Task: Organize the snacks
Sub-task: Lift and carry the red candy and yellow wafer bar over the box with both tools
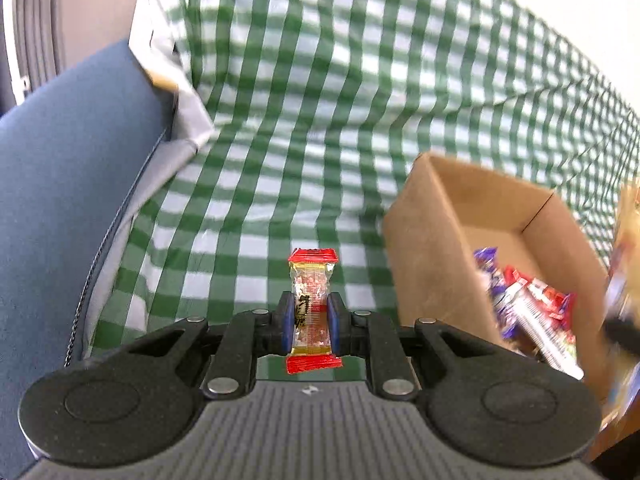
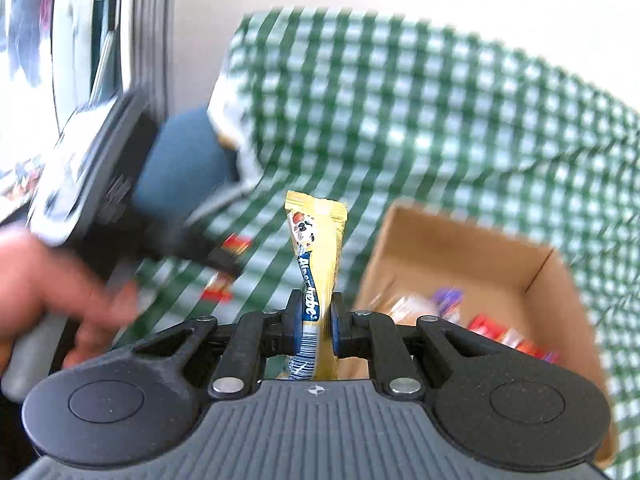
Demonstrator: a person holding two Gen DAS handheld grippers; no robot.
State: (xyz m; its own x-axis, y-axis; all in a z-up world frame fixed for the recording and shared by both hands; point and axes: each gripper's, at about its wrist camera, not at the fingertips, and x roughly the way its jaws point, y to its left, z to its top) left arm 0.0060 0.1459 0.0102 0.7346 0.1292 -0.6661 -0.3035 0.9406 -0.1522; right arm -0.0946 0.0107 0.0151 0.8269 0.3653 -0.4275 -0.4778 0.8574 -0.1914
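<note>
My left gripper (image 1: pixel 311 305) is shut on a small clear candy packet with red ends (image 1: pixel 313 280), held above the checked cloth, left of the cardboard box (image 1: pixel 424 248). The box holds several wrapped snacks (image 1: pixel 528 308). My right gripper (image 2: pixel 316 304) is shut on a yellow snack stick packet (image 2: pixel 318 248), held upright just left of the same box (image 2: pixel 380 256). The left gripper shows blurred in the right wrist view (image 2: pixel 224 264), with its red-ended candy packet.
A green and white checked cloth (image 1: pixel 320 120) covers the table. A blue chair back (image 1: pixel 60 200) stands at the left. A person's hand (image 2: pixel 36 272) holds the left gripper's handle. A blurred yellow packet (image 1: pixel 628 240) shows at the right edge.
</note>
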